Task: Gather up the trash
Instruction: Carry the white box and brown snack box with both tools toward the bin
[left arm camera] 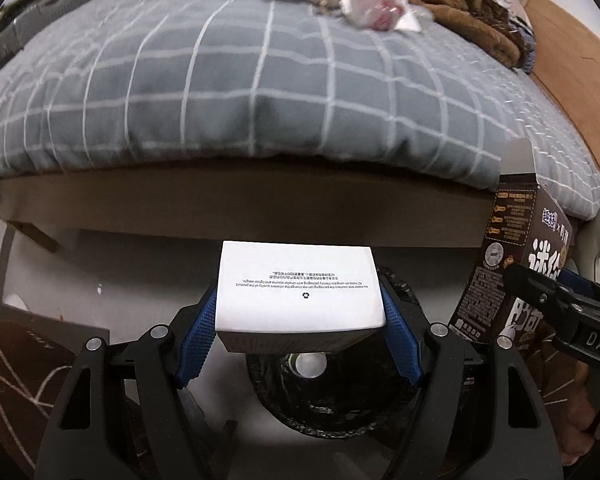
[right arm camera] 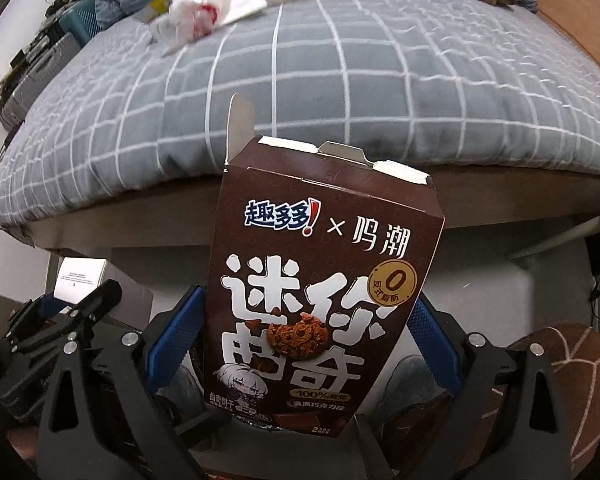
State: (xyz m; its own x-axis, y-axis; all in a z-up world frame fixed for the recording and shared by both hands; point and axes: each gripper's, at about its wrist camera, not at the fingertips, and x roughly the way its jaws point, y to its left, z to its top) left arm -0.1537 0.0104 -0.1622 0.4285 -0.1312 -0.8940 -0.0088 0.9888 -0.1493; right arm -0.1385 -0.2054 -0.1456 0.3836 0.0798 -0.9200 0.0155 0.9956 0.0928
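A grey checked bed (left arm camera: 260, 80) fills the background, with crumpled wrappers (left arm camera: 374, 6) left near its far edge. A brown cookie box (right arm camera: 320, 300), top flaps open, is clamped upright by the right gripper (right arm camera: 308, 344), and a white carton (left arm camera: 300, 296) is gripped by the left gripper (left arm camera: 300, 332) above a black-lined bin (left arm camera: 332, 396).

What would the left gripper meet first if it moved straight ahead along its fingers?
Probably the pale wooden bed frame, below the grey checked quilt. The white cardboard box held in the left gripper would touch first, though depth is unclear.
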